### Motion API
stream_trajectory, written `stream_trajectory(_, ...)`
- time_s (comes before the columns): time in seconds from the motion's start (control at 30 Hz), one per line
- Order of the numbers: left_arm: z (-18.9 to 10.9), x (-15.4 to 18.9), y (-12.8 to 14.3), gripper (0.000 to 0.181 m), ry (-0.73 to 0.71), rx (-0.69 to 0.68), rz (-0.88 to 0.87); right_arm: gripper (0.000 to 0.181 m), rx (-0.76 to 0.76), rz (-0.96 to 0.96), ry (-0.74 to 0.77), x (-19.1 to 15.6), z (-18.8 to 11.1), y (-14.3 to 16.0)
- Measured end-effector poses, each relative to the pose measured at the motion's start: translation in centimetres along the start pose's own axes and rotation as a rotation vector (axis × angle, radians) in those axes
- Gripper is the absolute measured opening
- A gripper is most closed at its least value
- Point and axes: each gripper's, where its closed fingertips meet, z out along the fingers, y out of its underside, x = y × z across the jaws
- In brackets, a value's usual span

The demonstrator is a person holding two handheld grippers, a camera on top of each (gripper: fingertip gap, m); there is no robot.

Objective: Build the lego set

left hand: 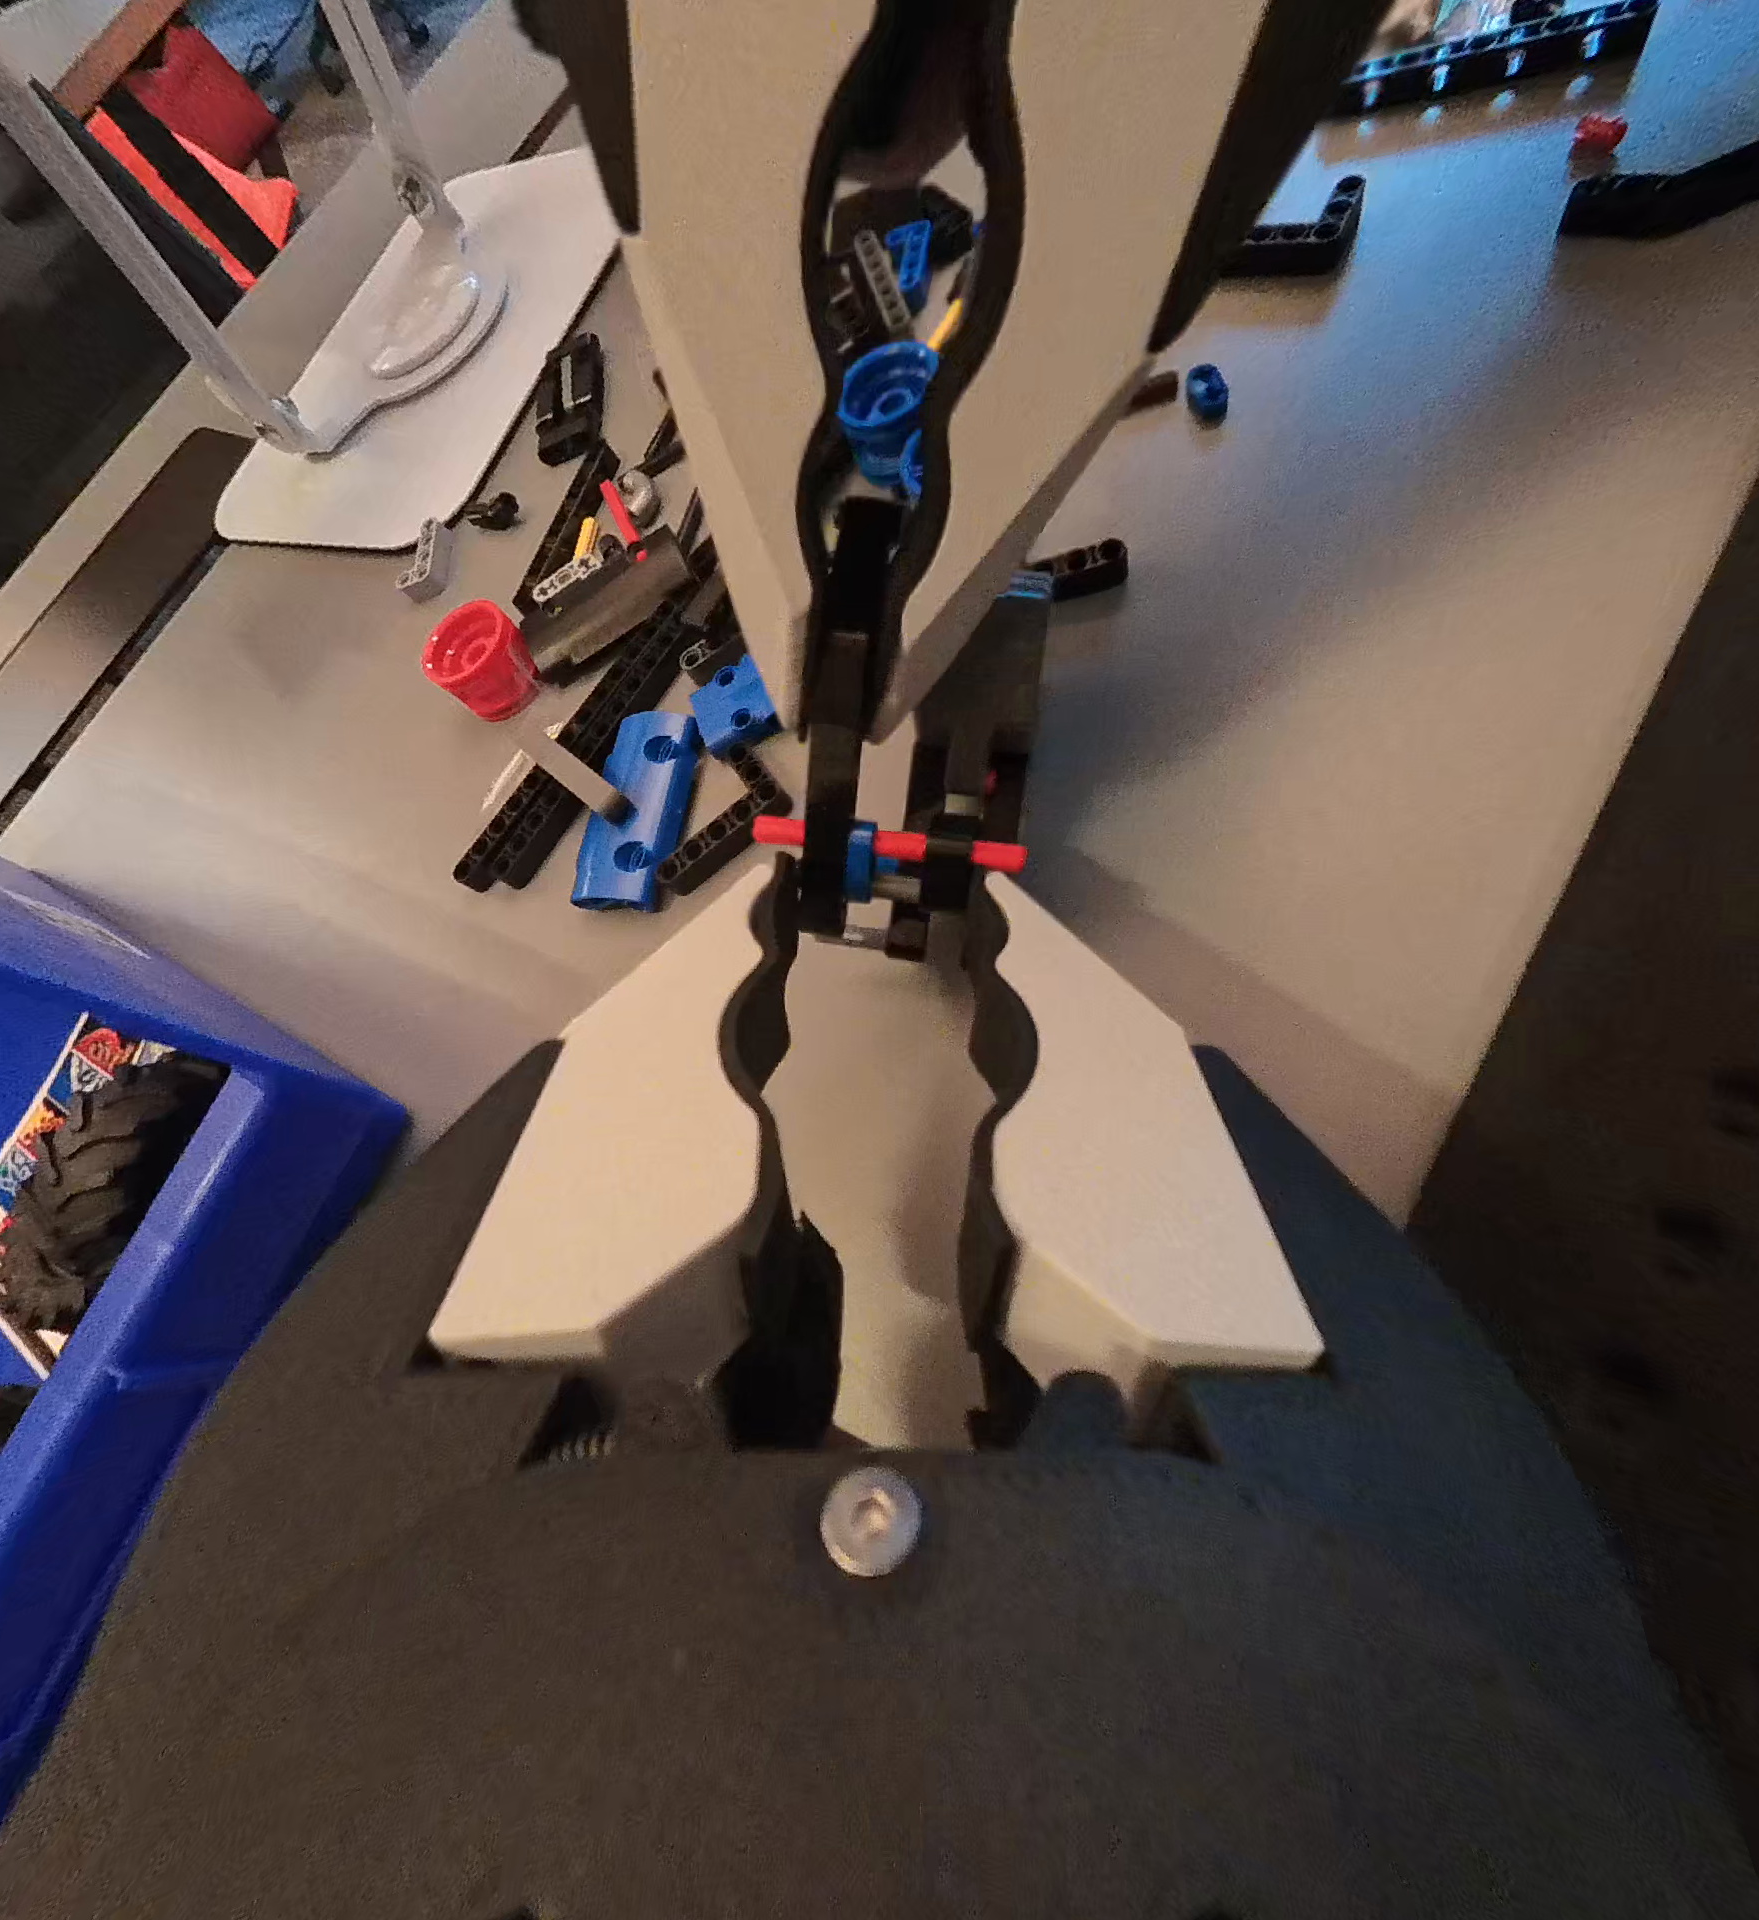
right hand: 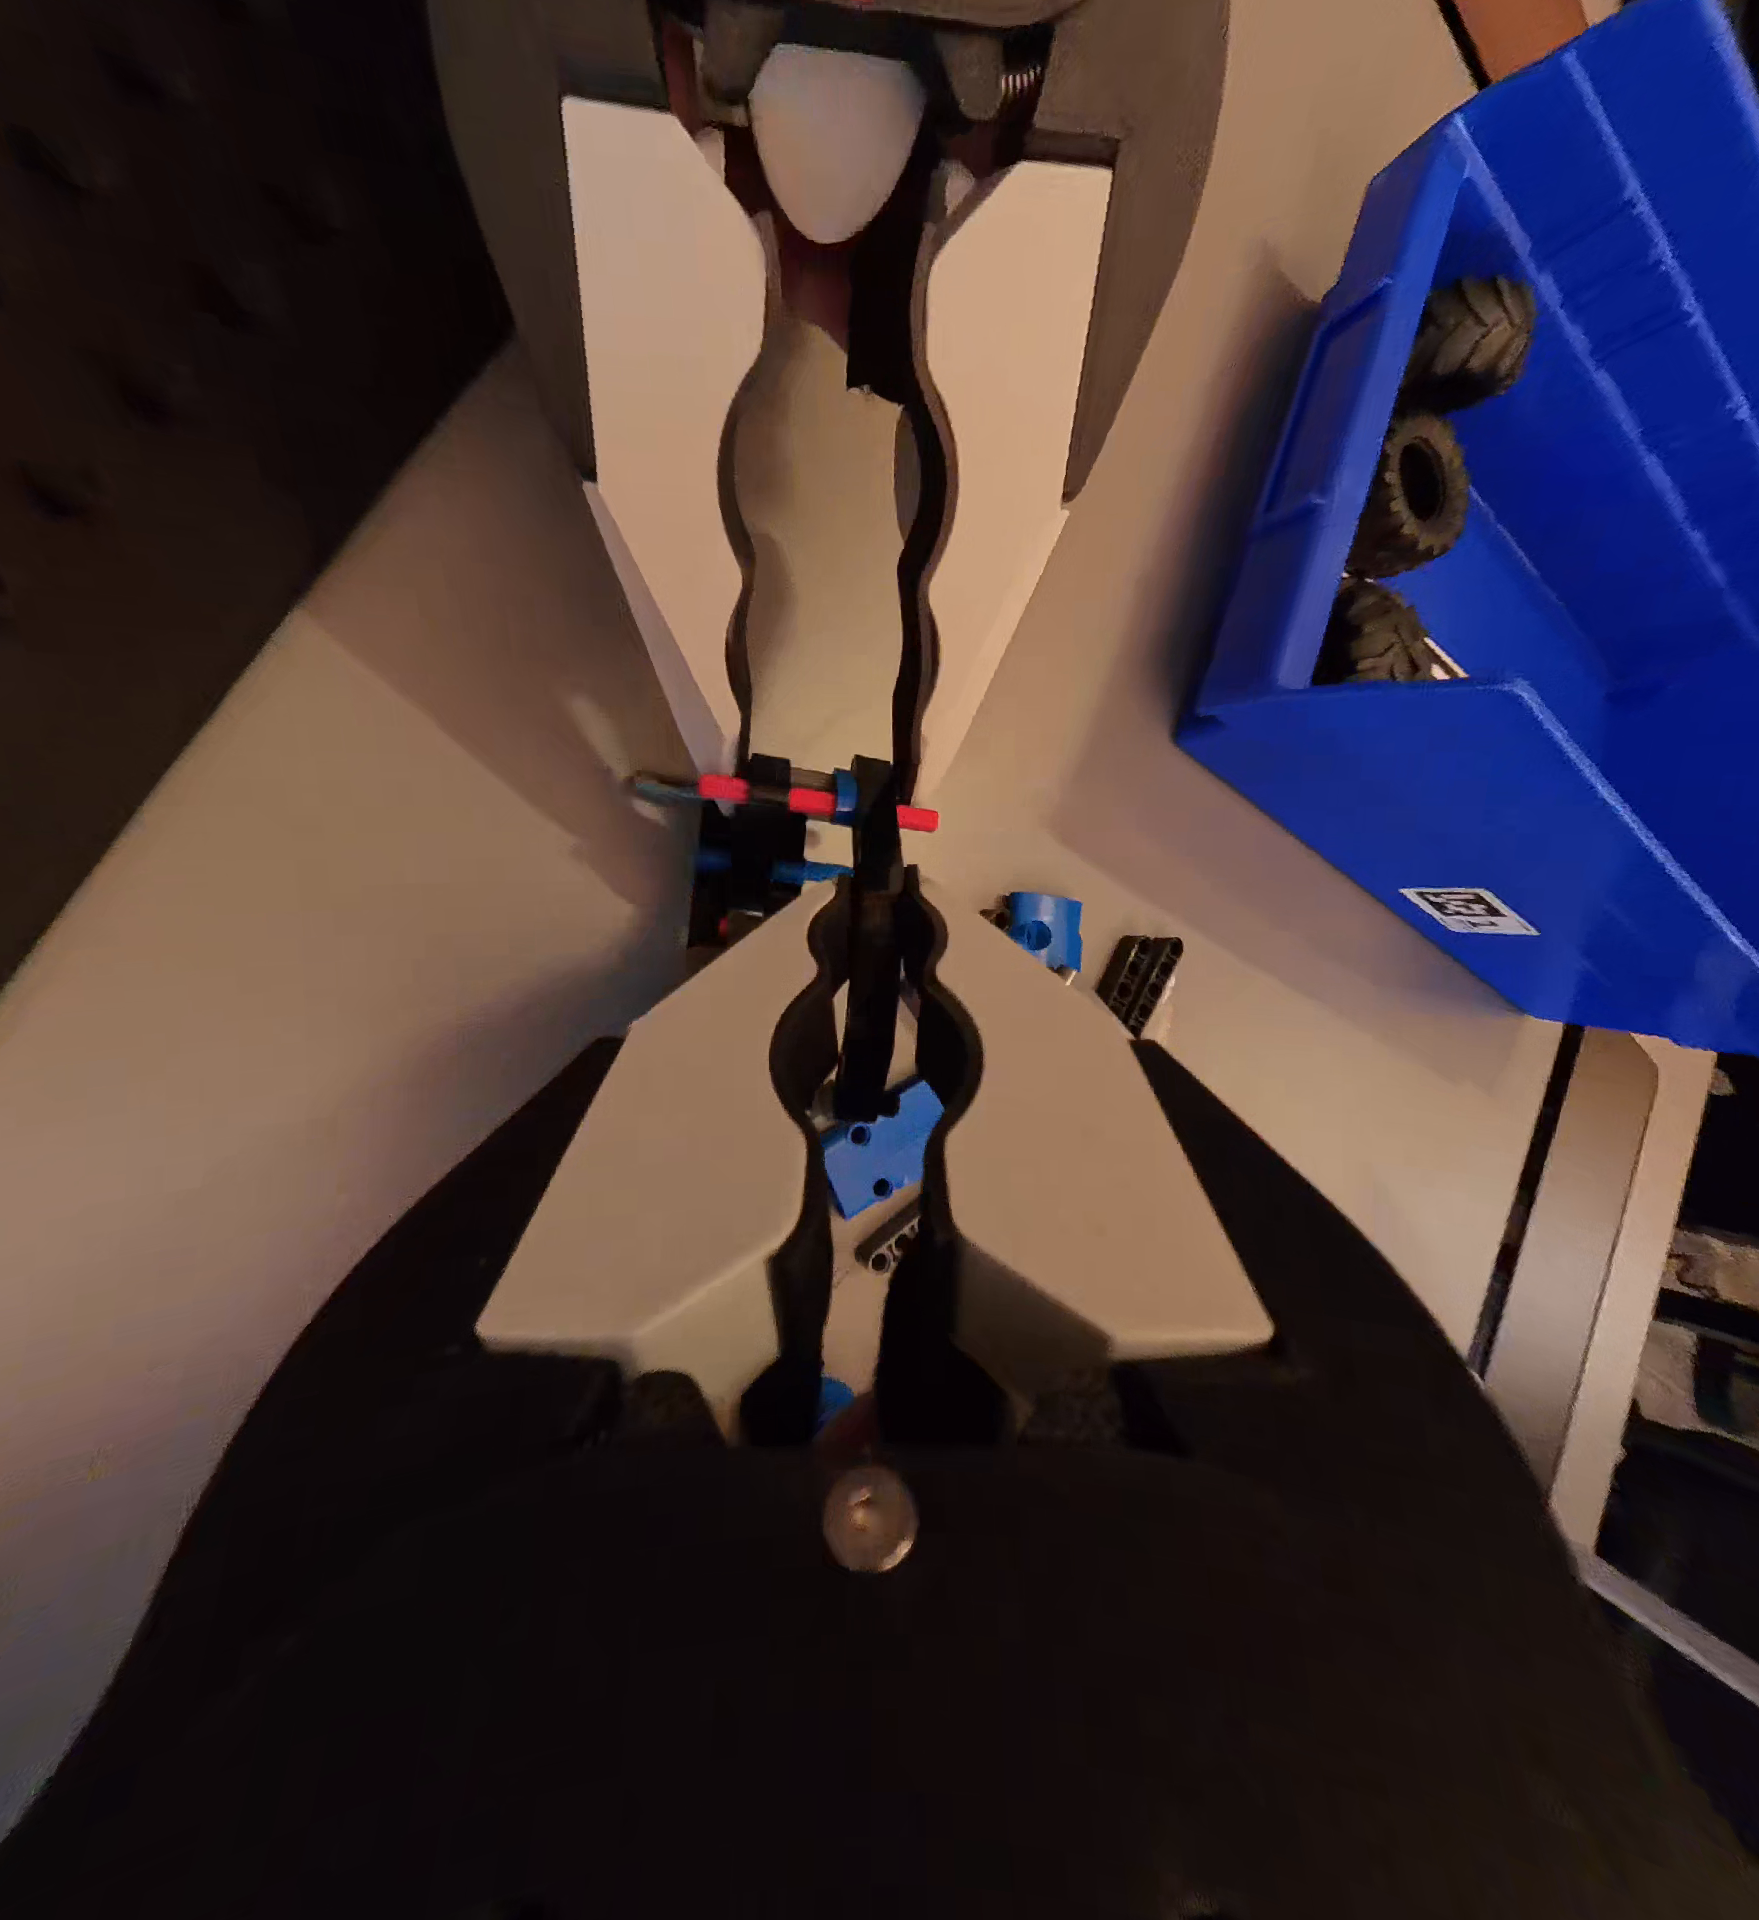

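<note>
While the two grippers meet tip to tip above the grey table (left hand: 1270,727), things lie thus from left to right:

Blue bin: at the left edge of the left wrist view, the blue bin (left hand: 179,1195) holds black tyres (left hand: 75,1195) and a printed sheet; in the right wrist view it stands at the right.
Loose parts: just right of the bin, on the table, a pile with a red wheel hub (left hand: 475,660), a blue block (left hand: 641,810) and black beams (left hand: 636,686); a white lamp base (left hand: 418,353) stands behind them.
Left gripper: the left gripper (left hand: 880,914) is narrowly parted, its tips pressed on either side of the small black assembly (left hand: 942,862); it holds that piece up off the table.
Red axle: the red axle (left hand: 896,844) runs crosswise through the assembly, passing a blue bush (left hand: 862,857); both its ends stick out.
Right gripper: the right gripper (right hand: 870,914) is nearly closed on a long black beam (right hand: 870,997); the beam's far end sits on the red axle, just beside the blue bush.
Far right: a small blue connector (left hand: 1205,392) and an L-shaped black beam (left hand: 1301,229) lie well apart on the table.
</note>
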Motion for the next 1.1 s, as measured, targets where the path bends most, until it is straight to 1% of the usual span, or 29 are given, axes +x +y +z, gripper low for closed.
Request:
stream_trajectory(0.07, 0.0, 0.0, 0.1, 0.03, -0.007, -0.005, 0.01, 0.006, -0.006, -0.01, 0.031, 0.1, 0.1, 0.1)
stream_trajectory(0.2, 0.1, -0.1, 0.0, 0.03, -0.015, -0.007, 0.004, 0.006, 0.014, 0.02, 0.02, 0.1, 0.1, 0.2)
stream_trajectory(0.37, 0.0, 0.1, -0.1, 0.031, -0.003, -0.02, 0.02, 0.006, 0.044, 0.078, -0.052, 0.1, 0.1, 0.4)
stream_trajectory(0.4, -0.1, 0.3, -0.1, 0.032, 0.006, -0.011, 0.022, 0.006, 0.054, 0.09, -0.067, 0.0, 0.0, 0.4)
stream_trajectory(0.43, -0.4, 0.5, -0.2, 0.039, 0.033, 0.001, -0.005, 0.006, 0.055, 0.095, -0.069, 0.1, 0.1, 0.5)
stream_trajectory(0.5, -0.8, 0.4, -0.2, 0.033, 0.054, 0.017, -0.03, 0.006, 0.049, 0.083, -0.068, 0.2, 0.0, 0.6)
stream_trajectory(0.53, -0.9, 0.3, 0.2, 0.033, 0.062, 0.002, -0.03, 0.006, 0.052, 0.079, -0.072, 0.2, -0.1, 0.6)
stream_trajectory(0.57, -0.9, 0.0, 0.4, 0.033, 0.05, -0.012, -0.025, 0.006, 0.05, 0.077, -0.073, 0.2, -0.1, 0.5)
stream_trajectory(0.67, -0.8, -0.2, -0.2, 0.032, 0.055, 0.009, -0.016, 0.005, 0.05, 0.078, -0.08, 0.2, 0.0, 0.5)
stream_trajectory(0.7, -0.7, -0.4, -0.3, 0.037, 0.047, 0.006, -0.008, 0.005, 0.049, 0.079, -0.082, 0.2, 0.0, 0.5)
stream_trajectory(0.73, -0.7, -0.4, -0.4, 0.038, 0.049, 0.007, -0.005, 0.005, 0.052, 0.082, -0.085, 0.2, 0.0, 0.5)
stream_trajectory(0.87, -0.5, 0.1, -0.6, 0.03, 0.071, 0.018, 0.01, 0.005, 0.056, 0.085, -0.093, 0.2, 0.1, 0.4)
stream_trajectory(1.1, -0.5, 0.1, -0.4, 0.029, 0.092, -0.011, 0.058, 0.005, 0.071, 0.101, -0.116, 0.1, 0.3, 0.3)
